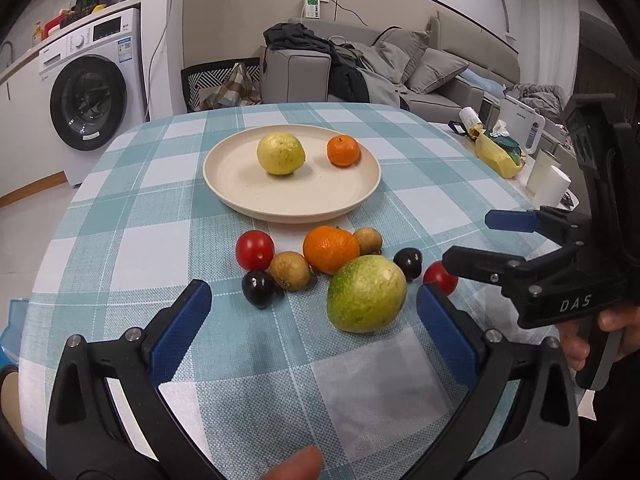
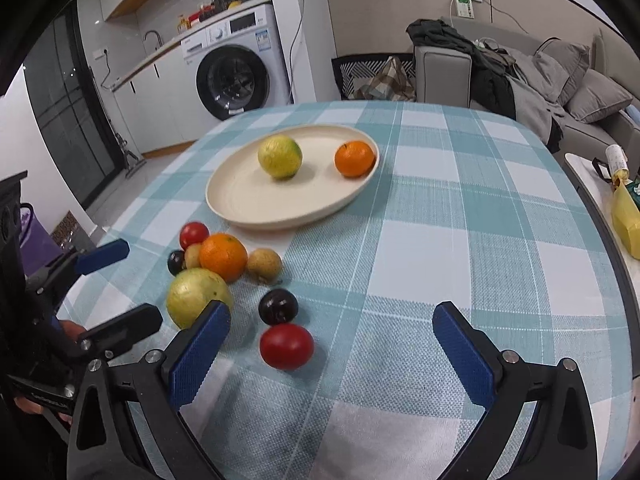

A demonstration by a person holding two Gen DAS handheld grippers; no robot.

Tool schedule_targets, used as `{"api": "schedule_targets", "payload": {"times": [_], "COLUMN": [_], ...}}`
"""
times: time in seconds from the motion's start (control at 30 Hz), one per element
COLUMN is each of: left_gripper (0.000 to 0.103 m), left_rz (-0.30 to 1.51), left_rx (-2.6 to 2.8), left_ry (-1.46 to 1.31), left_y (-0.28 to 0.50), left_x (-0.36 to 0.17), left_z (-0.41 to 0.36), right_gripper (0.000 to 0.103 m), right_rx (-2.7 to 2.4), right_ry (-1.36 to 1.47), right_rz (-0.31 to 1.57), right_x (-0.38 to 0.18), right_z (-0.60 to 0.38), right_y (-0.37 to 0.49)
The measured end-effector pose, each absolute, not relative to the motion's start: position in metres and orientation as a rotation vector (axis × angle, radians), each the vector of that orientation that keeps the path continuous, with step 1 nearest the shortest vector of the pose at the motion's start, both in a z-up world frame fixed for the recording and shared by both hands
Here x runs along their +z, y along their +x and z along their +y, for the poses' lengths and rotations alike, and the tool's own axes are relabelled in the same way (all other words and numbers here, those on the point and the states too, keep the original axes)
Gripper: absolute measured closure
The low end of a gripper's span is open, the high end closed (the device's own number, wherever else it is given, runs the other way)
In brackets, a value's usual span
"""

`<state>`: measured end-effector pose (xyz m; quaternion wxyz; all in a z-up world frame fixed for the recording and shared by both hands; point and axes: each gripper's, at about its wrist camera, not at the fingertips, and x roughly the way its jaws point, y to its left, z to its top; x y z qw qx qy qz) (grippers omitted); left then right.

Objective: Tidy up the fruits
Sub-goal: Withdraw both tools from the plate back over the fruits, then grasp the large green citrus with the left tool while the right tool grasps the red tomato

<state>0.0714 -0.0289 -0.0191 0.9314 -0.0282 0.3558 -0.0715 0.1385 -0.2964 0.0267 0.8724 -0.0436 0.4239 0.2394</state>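
On the checked tablecloth [image 1: 168, 216] the cream plate [image 1: 240, 192] carries a yellow guava [image 1: 280, 153] and a small orange [image 1: 343, 151], the other fruits, among them a green guava [image 1: 366, 294], lie just in front of the plate, and the left gripper [image 1: 314, 320] and right gripper [image 2: 332, 344] both hang released and empty near this group.

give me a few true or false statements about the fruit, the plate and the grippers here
1. The plate holds two fruits. True.
2. The left hand-held gripper is shut on the green guava. False: it is open and holds nothing.
3. Two oranges lie on the plate. False: one orange and a yellow guava.
4. The right hand-held gripper is open. True.
5. Fruit lies on the tablecloth. True.
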Motion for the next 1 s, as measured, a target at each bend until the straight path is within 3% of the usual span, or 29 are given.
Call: {"api": "schedule_targets", "payload": {"times": [0.2, 0.27, 0.37, 0.5, 0.67, 0.73, 1.0], "left_gripper": [0.001, 0.001, 0.001, 0.001, 0.001, 0.001, 0.001], "left_rz": [0.753, 0.753, 0.756, 0.756, 0.758, 0.757, 0.769], "left_rx": [-0.151, -0.153, -0.154, -0.161, -0.162, -0.165, -0.18], "left_ry": [-0.068, -0.07, -0.066, -0.068, -0.071, -0.074, -0.068], "left_y": [0.077, 0.078, 0.078, 0.078, 0.078, 0.077, 0.078], "left_x": [-0.027, -0.028, -0.029, -0.03, -0.031, -0.031, -0.035], "left_z": [-0.027, -0.026, -0.027, -0.026, -0.026, -0.026, -0.03], "right_gripper": [0.001, 0.006, 0.021, 0.023, 0.035, 0.049, 0.059], "right_rx": [0.53, 0.556, 0.575, 0.599, 0.631, 0.641, 0.656], "right_ry": [-0.102, -0.118, -0.137, -0.148, -0.173, -0.181, -0.212], "right_rz": [0.958, 0.971, 0.983, 0.986, 0.976, 0.972, 0.964], "right_x": [0.013, 0.01, 0.005, 0.002, 0.002, 0.002, 0.003], "right_z": [-0.298, -0.295, -0.291, -0.287, -0.28, -0.278, -0.274], "right_y": [0.14, 0.138, 0.136, 0.132, 0.126, 0.124, 0.121]}}
